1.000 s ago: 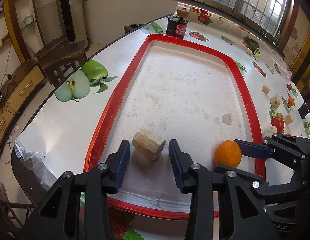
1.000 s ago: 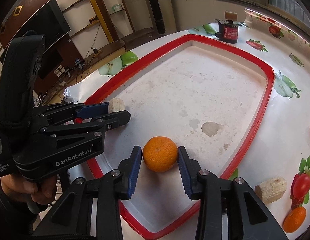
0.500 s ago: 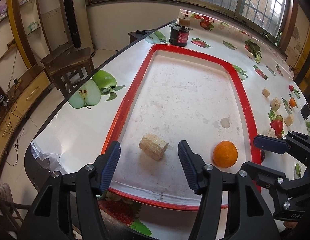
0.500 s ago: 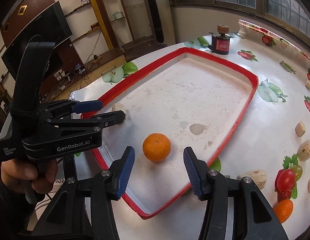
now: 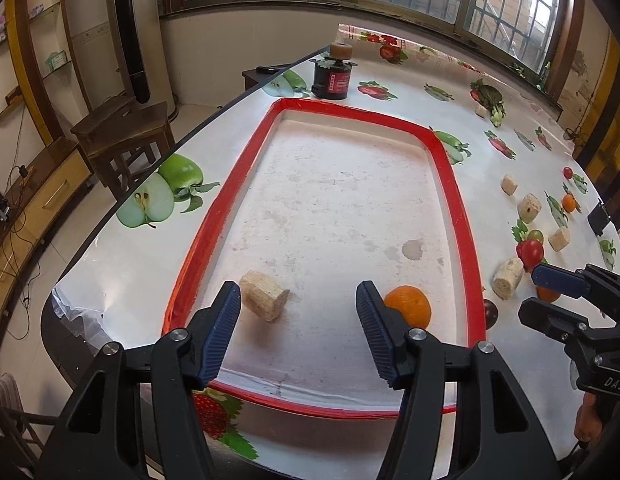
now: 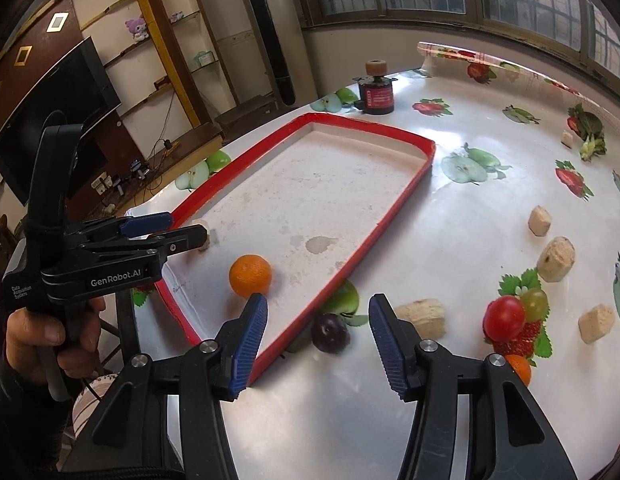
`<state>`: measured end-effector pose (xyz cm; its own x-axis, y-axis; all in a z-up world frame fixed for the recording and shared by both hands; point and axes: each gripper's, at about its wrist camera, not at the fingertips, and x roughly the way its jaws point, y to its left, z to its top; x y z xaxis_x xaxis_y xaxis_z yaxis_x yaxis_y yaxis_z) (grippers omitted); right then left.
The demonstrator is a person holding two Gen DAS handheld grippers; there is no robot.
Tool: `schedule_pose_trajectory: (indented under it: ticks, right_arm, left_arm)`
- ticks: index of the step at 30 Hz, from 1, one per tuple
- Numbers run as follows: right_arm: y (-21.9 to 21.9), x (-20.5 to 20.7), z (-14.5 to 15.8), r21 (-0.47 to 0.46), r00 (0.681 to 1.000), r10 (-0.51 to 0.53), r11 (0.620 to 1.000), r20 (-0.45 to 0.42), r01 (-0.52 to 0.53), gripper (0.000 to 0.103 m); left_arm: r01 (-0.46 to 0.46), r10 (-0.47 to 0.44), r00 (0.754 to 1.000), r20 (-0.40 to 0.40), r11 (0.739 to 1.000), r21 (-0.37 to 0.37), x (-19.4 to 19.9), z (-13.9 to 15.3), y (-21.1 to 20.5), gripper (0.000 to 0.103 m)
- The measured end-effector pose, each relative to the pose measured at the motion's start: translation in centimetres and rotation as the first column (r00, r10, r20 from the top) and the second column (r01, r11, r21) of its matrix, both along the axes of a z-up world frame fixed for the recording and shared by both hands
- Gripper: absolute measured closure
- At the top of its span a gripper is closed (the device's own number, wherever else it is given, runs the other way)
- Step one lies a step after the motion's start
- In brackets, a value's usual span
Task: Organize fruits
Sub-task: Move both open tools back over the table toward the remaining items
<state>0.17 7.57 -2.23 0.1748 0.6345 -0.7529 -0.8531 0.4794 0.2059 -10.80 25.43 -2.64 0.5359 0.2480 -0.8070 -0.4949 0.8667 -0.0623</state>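
Observation:
An orange (image 5: 408, 306) (image 6: 250, 276) and a beige chunk (image 5: 264, 295) lie near the front edge of the red-rimmed tray (image 5: 450, 184) (image 6: 406, 192). My left gripper (image 5: 298, 312) is open and empty above them; it shows in the right wrist view (image 6: 166, 228). My right gripper (image 6: 316, 320) is open and empty above the tray's right rim; it shows in the left wrist view (image 5: 538, 288). A dark plum (image 6: 330, 332) (image 5: 490, 314) lies on the table just outside the rim.
Several beige chunks (image 6: 422, 314) (image 5: 508, 278), a red tomato (image 6: 504, 318) and a small orange (image 6: 520, 368) lie on the fruit-print tablecloth right of the tray. A dark jar (image 5: 332, 76) (image 6: 376, 96) stands beyond the tray. A wooden stool (image 5: 122, 136) stands left of the table.
Both grippers opened, let go of the beige chunk and the orange in the tray, and pulled back and up. The right gripper shifted right toward the plum.

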Motion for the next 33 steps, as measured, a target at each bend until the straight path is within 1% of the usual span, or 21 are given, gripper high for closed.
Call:
schedule_pose_trajectory:
  ticks: [7, 15, 22, 33]
  right_arm:
    - [-4.0, 1.7, -0.1, 0.000, 0.996, -0.091, 0.996, -0.004, 0.091, 0.047]
    - [-8.4, 3.4, 0.4, 0.003, 0.982, -0.190, 0.982, 0.004, 0.190, 0.047]
    - [-11.7, 4.6, 0.8, 0.010, 0.966, -0.259, 0.966, 0.010, 0.259, 0.047]
    - [-15.5, 6.1, 0.7, 0.013, 0.939, -0.344, 0.939, 0.012, 0.344, 0.046]
  left_arm:
    - [0.048, -0.048, 0.999, 0.009, 0.999, -0.008, 1.2, 0.4, -2.0, 0.044]
    - [0.123, -0.123, 0.992, 0.027, 0.992, -0.017, 3.0, 1.0, -5.1, 0.044]
    - [0.193, -0.192, 0.981, 0.039, 0.981, -0.017, 4.5, 1.7, -7.8, 0.044]
    - [0.279, -0.278, 0.959, 0.054, 0.960, -0.009, 7.1, 2.7, -11.5, 0.044]
